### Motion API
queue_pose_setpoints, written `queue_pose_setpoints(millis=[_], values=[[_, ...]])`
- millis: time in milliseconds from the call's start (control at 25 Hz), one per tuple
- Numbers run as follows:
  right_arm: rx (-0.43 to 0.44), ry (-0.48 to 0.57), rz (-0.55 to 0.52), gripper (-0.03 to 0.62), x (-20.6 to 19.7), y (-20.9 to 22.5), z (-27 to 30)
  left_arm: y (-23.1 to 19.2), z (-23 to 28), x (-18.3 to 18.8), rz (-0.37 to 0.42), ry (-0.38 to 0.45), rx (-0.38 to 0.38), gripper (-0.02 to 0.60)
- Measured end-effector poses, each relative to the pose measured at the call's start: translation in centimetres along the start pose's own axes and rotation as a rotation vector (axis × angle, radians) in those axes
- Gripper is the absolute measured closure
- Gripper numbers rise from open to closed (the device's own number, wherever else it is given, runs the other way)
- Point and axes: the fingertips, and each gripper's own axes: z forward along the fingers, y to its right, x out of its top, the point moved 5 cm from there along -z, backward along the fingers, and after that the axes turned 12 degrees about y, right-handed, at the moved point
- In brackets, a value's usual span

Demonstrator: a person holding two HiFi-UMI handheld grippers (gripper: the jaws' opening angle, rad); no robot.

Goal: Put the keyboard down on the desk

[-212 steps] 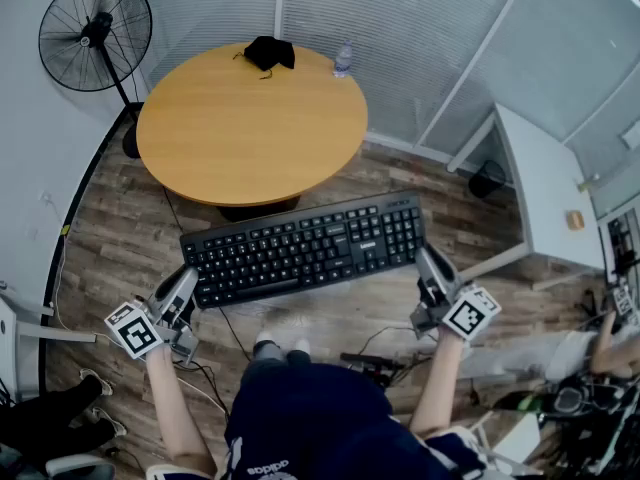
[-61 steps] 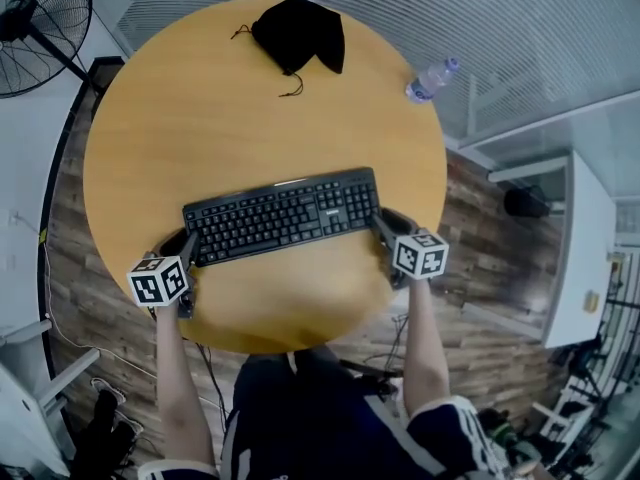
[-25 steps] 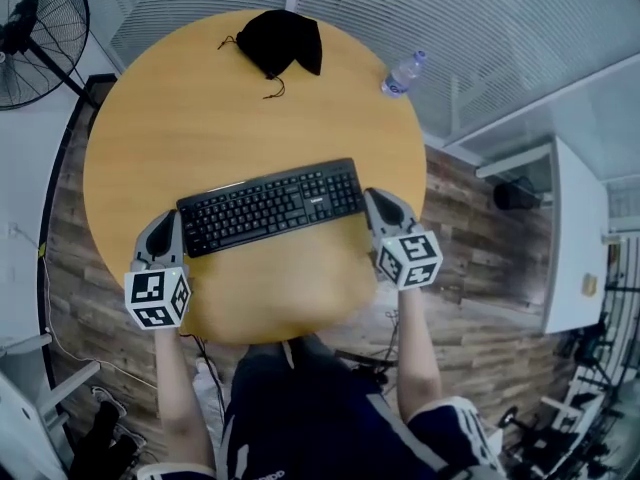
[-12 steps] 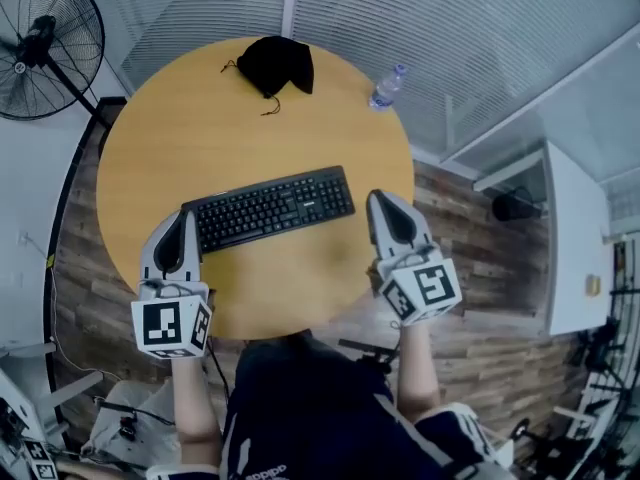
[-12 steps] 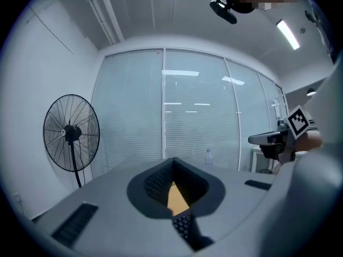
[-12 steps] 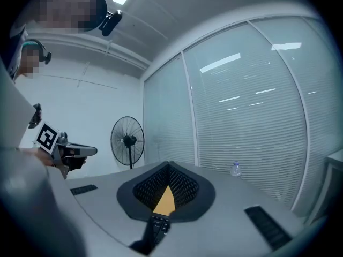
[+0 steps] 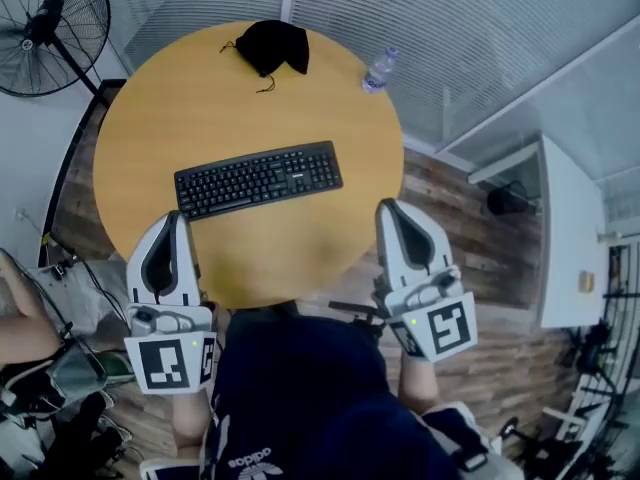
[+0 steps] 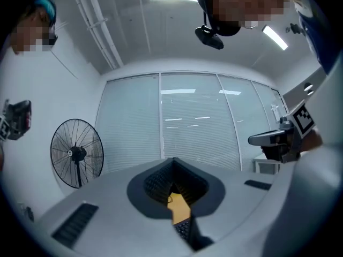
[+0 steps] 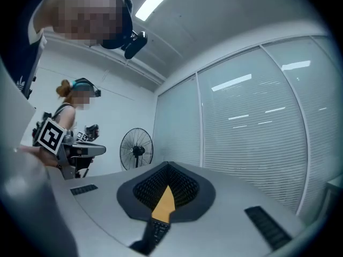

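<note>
The black keyboard (image 7: 258, 179) lies flat on the round wooden table (image 7: 250, 98), near its middle, with nothing touching it. My left gripper (image 7: 172, 216) is raised close to the head camera, over the table's near left edge. It is shut and holds nothing. My right gripper (image 7: 386, 206) is lifted the same way past the near right edge, also shut and holding nothing. In the left gripper view the closed jaws (image 8: 172, 162) show only a sliver of table and keyboard (image 8: 185, 229) between them. The right gripper view (image 9: 167, 167) shows the same.
A black pouch (image 7: 272, 46) and a water bottle (image 7: 377, 68) sit at the table's far edge. A standing fan (image 7: 50, 18) is at the back left and a white desk (image 7: 570, 238) at the right. Another person (image 9: 75, 111) stands off to the left.
Both grippers have left the keyboard's ends, risen and drawn back toward me. The keyboard stays where it was set on the table.
</note>
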Motion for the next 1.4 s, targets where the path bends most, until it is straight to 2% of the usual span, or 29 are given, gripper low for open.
queue_pose_setpoints(millis=[160,360,560,720,1000,1200,1400], values=[[0.021,-0.006,0.003,0.591,0.1,-1.1,-2.1,1.5,-1.6,0.2,-0.001,0.012,-0.001,0.58],[-0.004,-0.028,-0.005,0.591,-0.8,-2.3,-4.7,2.5,-3.6,0.0,0.005,0.038,0.035,0.58],[-0.041,-0.06,0.02,0.591,-1.9,-2.1,-6.3,4.4,-4.1,-0.2,-0.025,0.042,0.019,0.58],[-0.057,-0.076,0.027,0.591,-2.5,-1.9,-7.1,5.2,-4.3,-1.2,-0.037,-0.004,0.01,0.58],[-0.056,-0.072,0.043,0.591,-2.6,-1.7,-7.0,4.7,-3.7,-2.3,-0.046,-0.012,0.016,0.58],[-0.02,0.007,0.002,0.592,-1.7,-1.2,-6.1,4.4,-3.3,-2.6,-0.035,-0.033,0.023,0.58],[-0.026,-0.025,-0.003,0.592,-1.8,-1.0,-5.9,4.2,-3.4,-3.0,-0.048,-0.052,0.037,0.58]])
